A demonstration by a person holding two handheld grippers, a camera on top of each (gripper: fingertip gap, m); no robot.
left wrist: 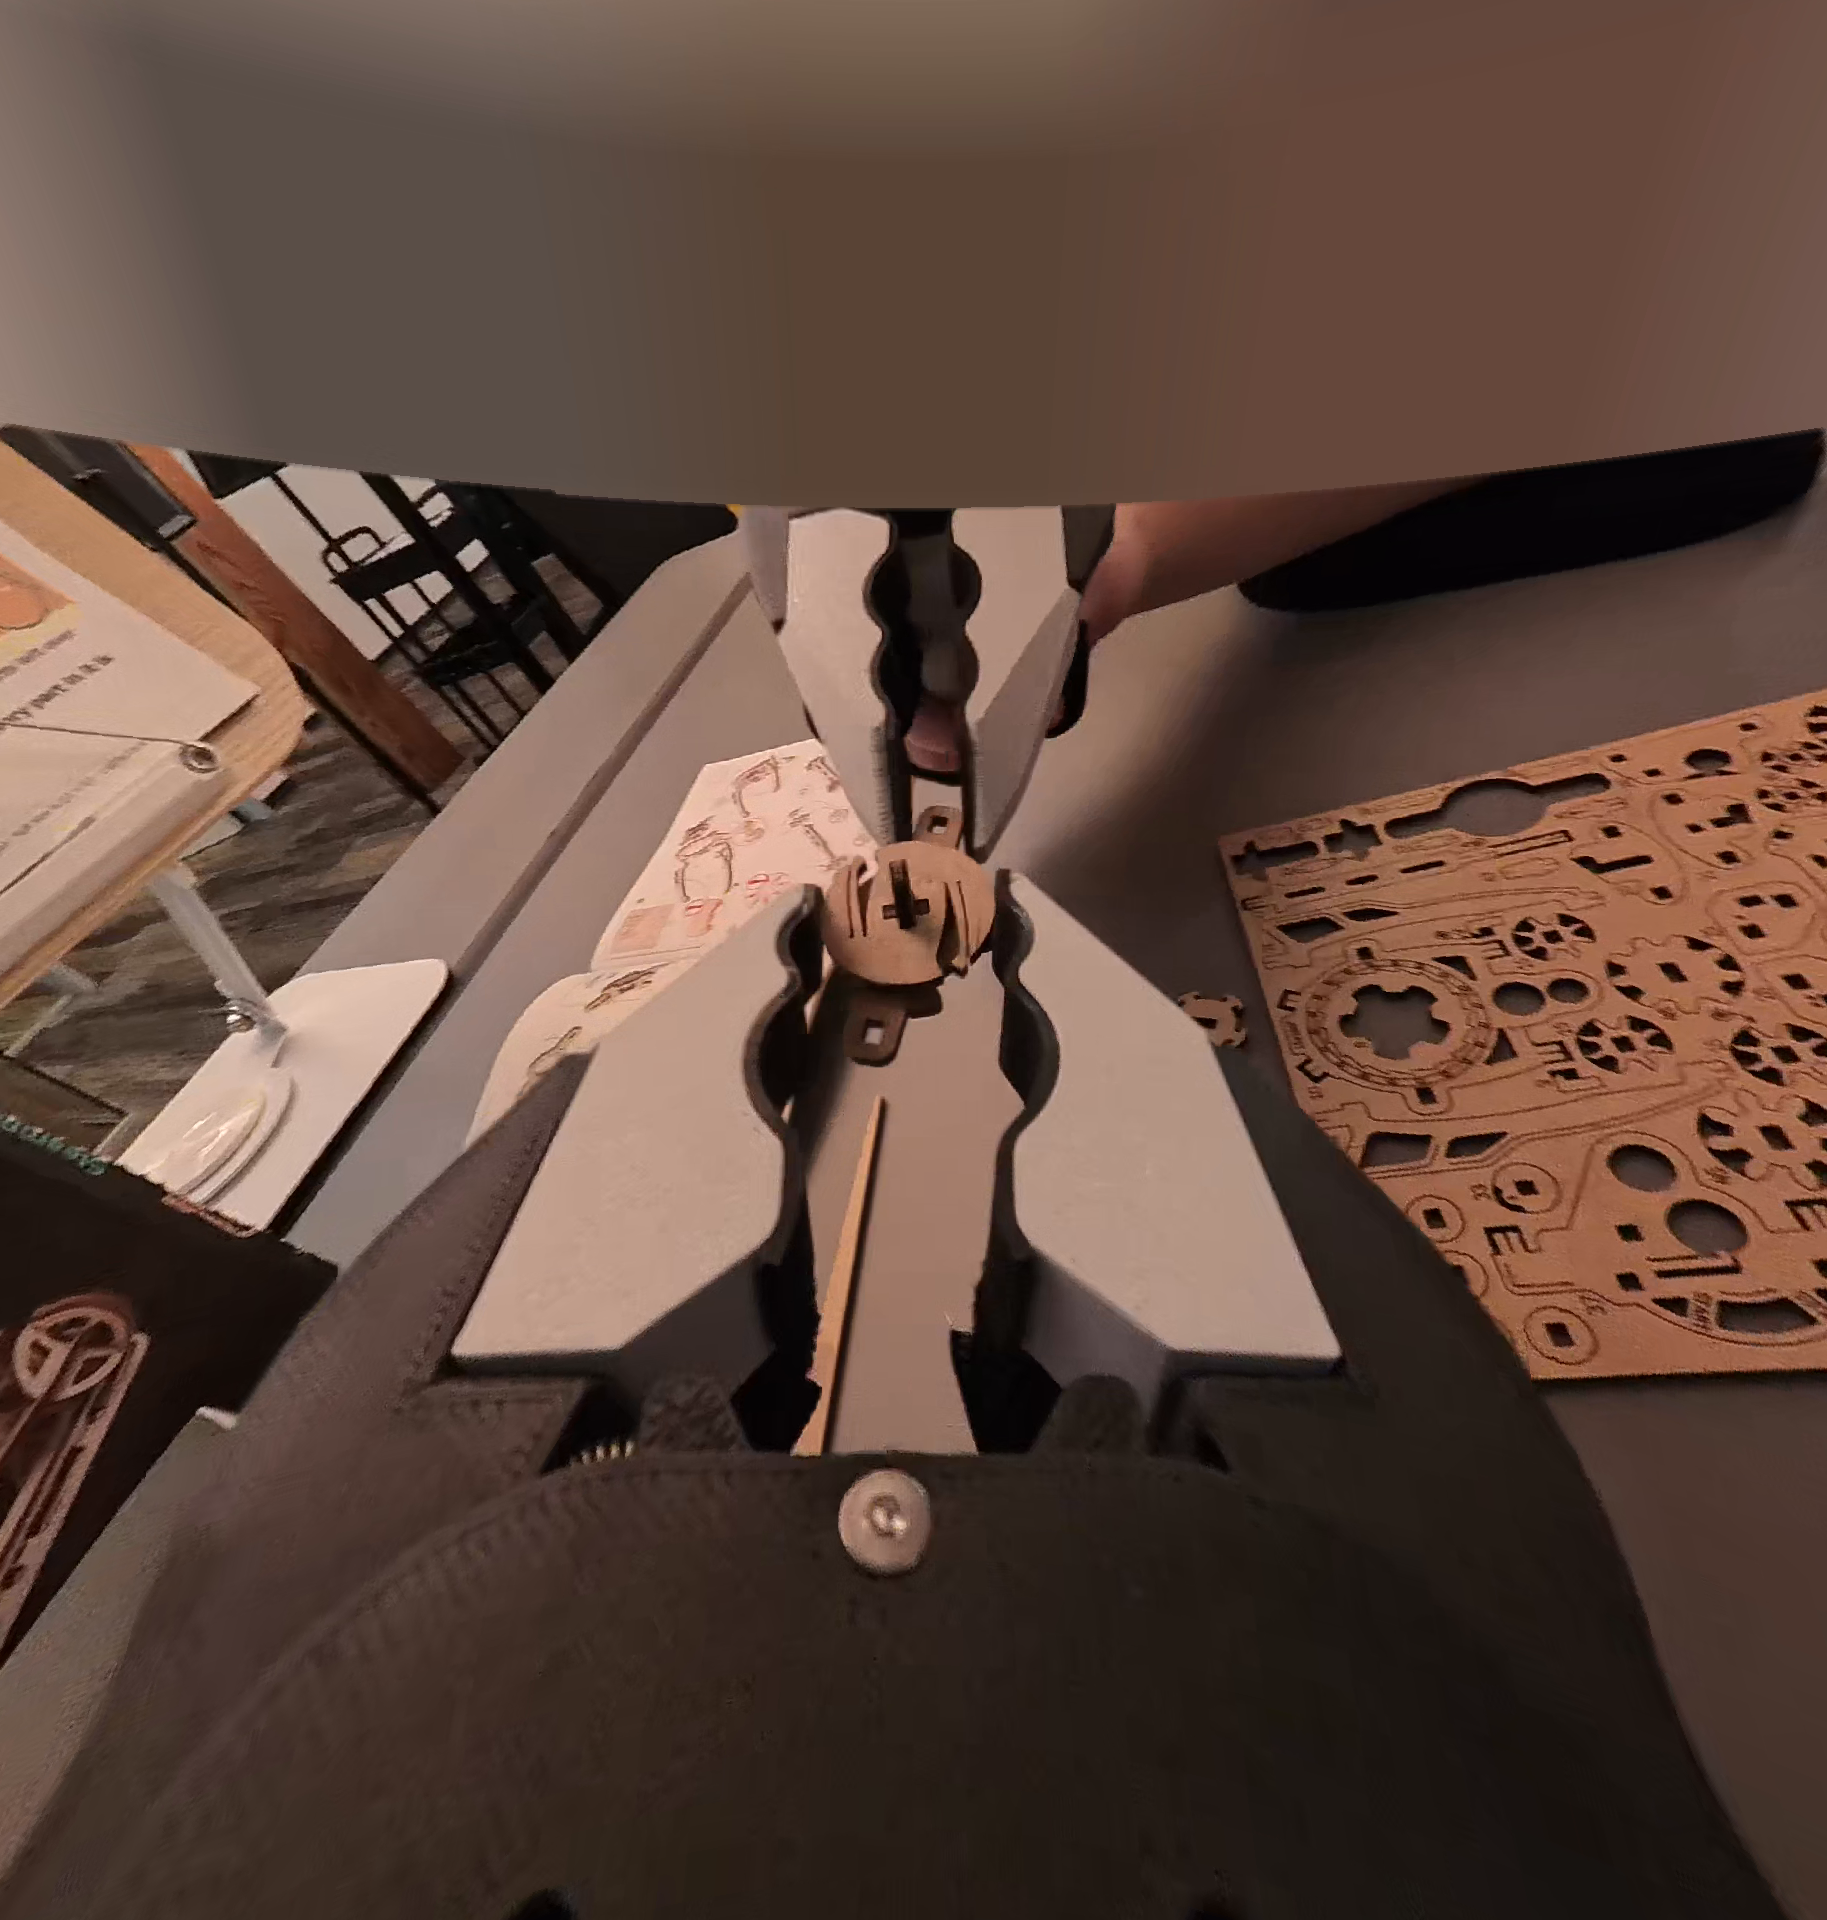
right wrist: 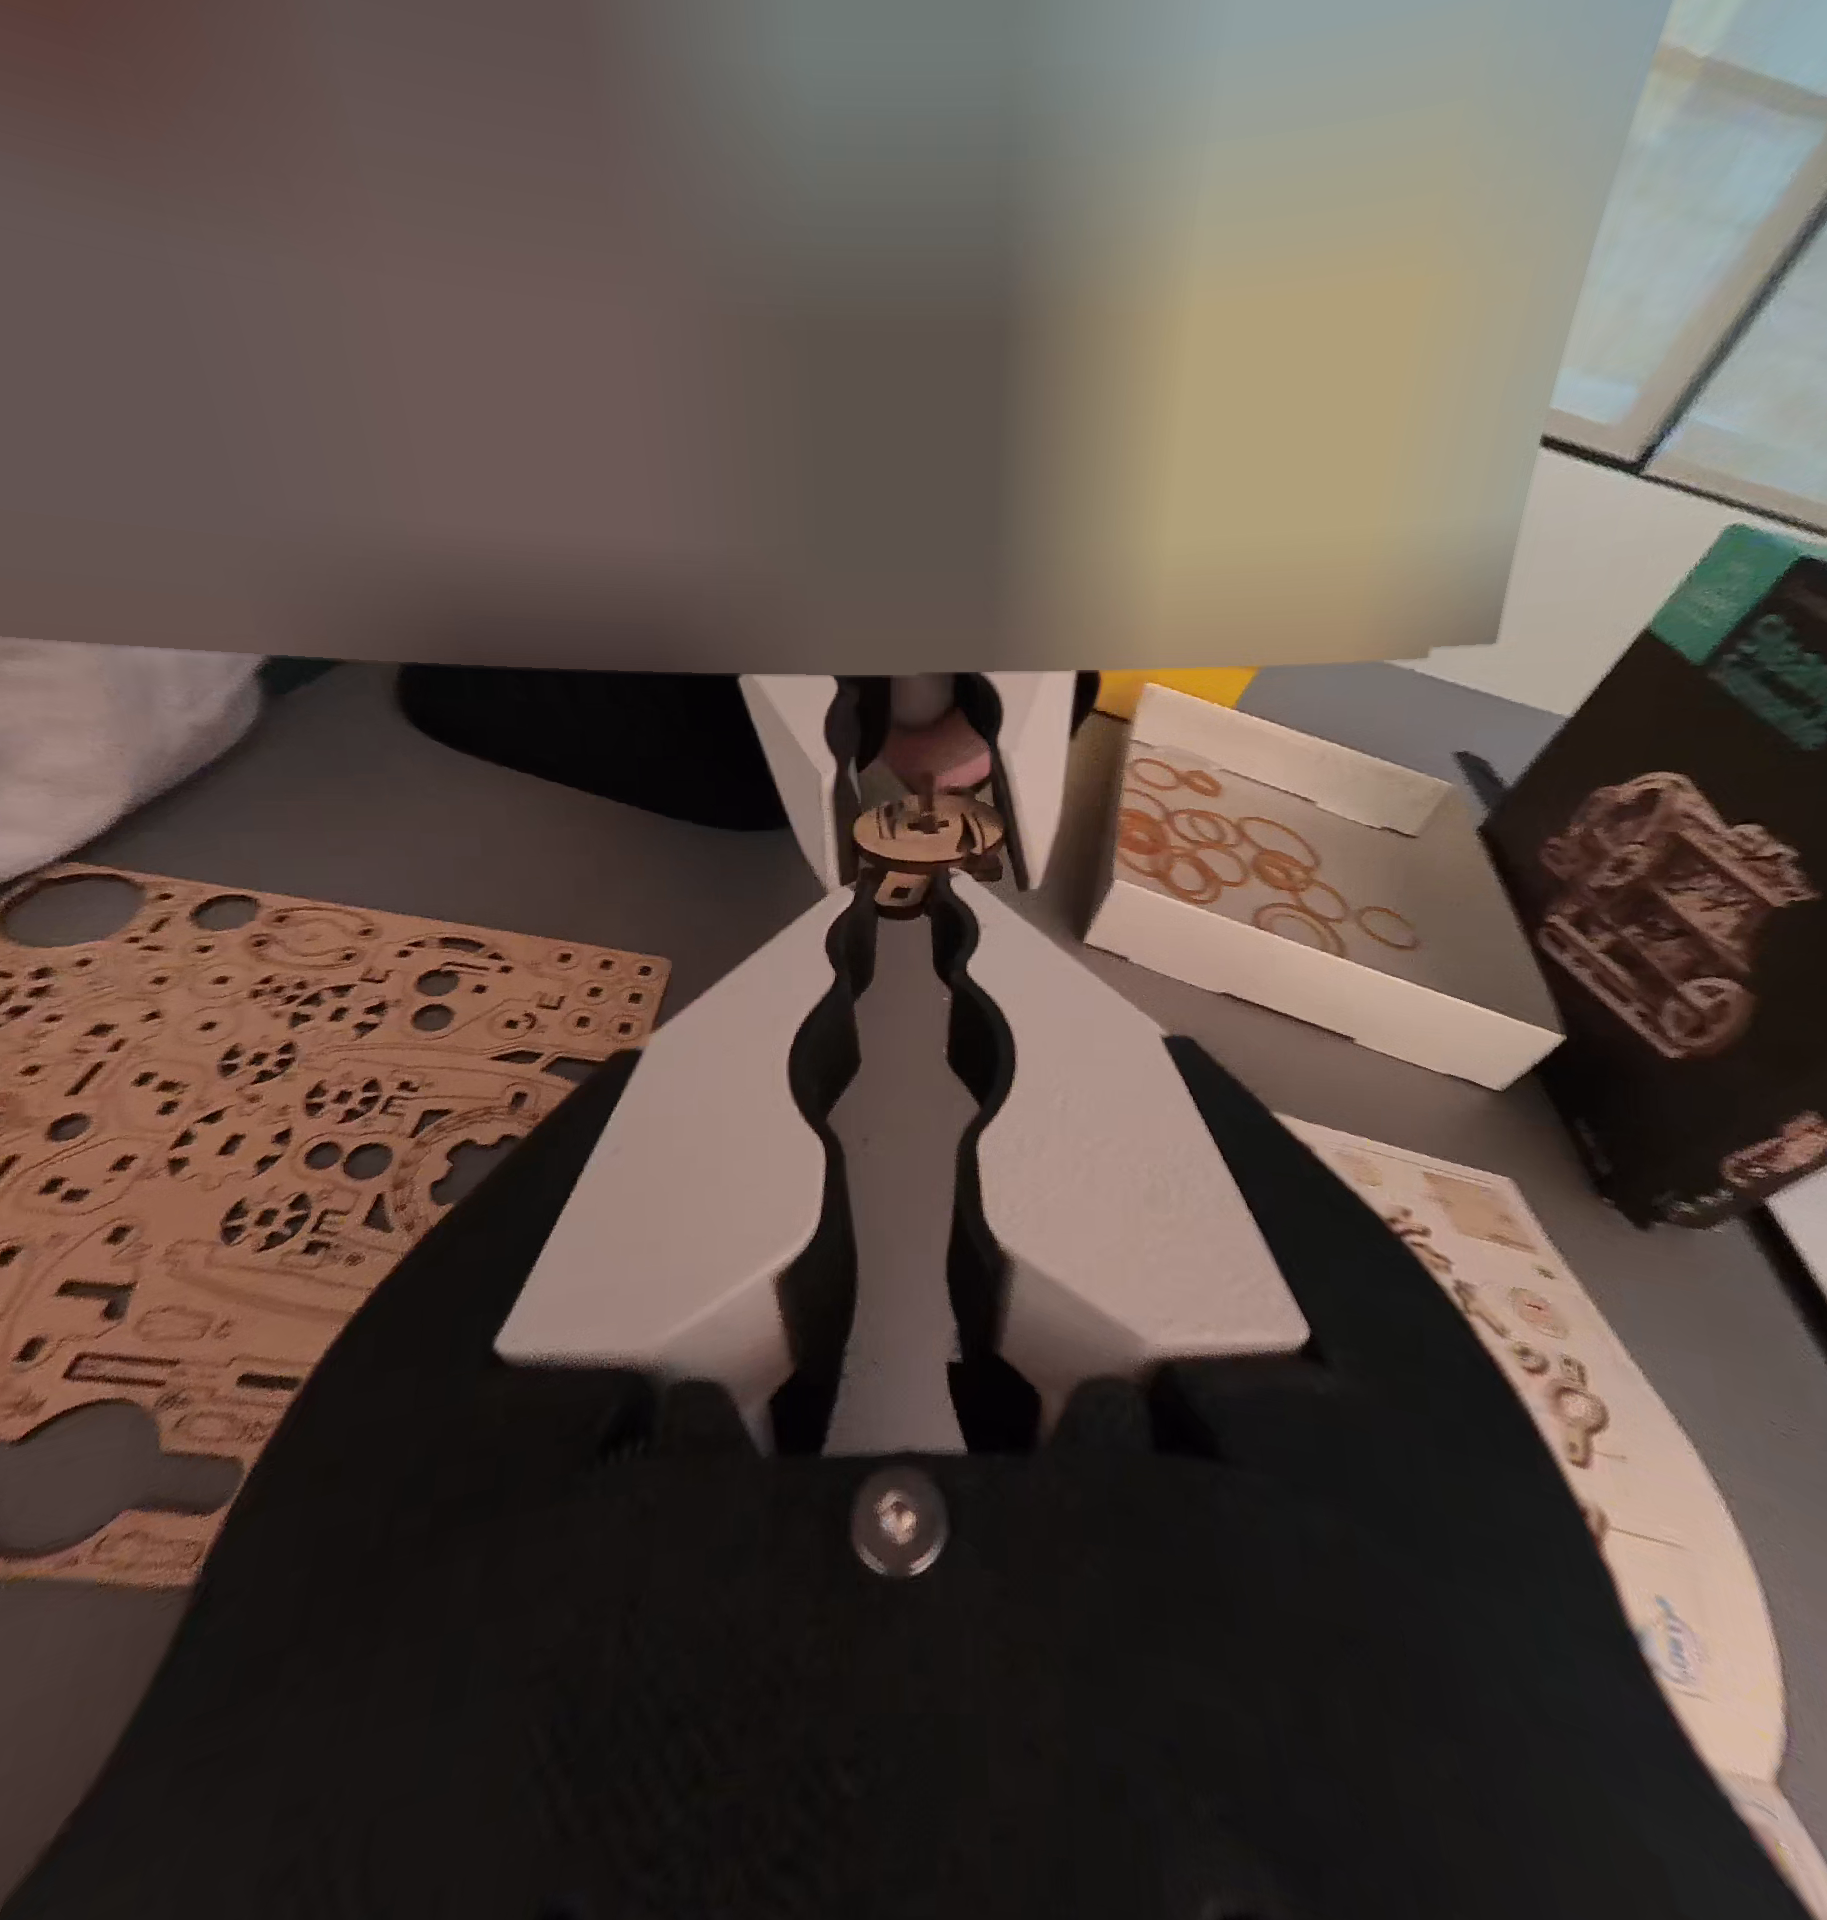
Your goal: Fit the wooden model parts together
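A round wooden disc assembly [left wrist: 909, 920] with a cross-shaped peg in its middle sits between the tips of my left gripper [left wrist: 909, 909], which is shut on it above the grey table [left wrist: 1096, 727]. A flat tab with a square hole [left wrist: 878, 1023] hangs from its near side. My right gripper [left wrist: 935, 840] comes from the far side and is shut on a small wooden tab [left wrist: 938, 824] at the disc's far edge. In the right wrist view my right gripper [right wrist: 896, 896] pinches that tab [right wrist: 896, 888] just under the disc [right wrist: 914, 831], which the left gripper's white fingers [right wrist: 805, 769] hold.
A laser-cut wooden sheet [left wrist: 1563, 1039] [right wrist: 265, 1143] lies on the table, with a loose small gear [left wrist: 1212, 1016] beside it. A thin wooden stick [left wrist: 849, 1268] lies under my left fingers. An instruction booklet [left wrist: 743, 862], a white box of rubber bands [right wrist: 1283, 883] and a black kit box [right wrist: 1698, 914] stand nearby. Left and right tips are no more than a few centimetres apart. From either gripper's tips it is about 11 cm to the thin wooden stick [left wrist: 849, 1268].
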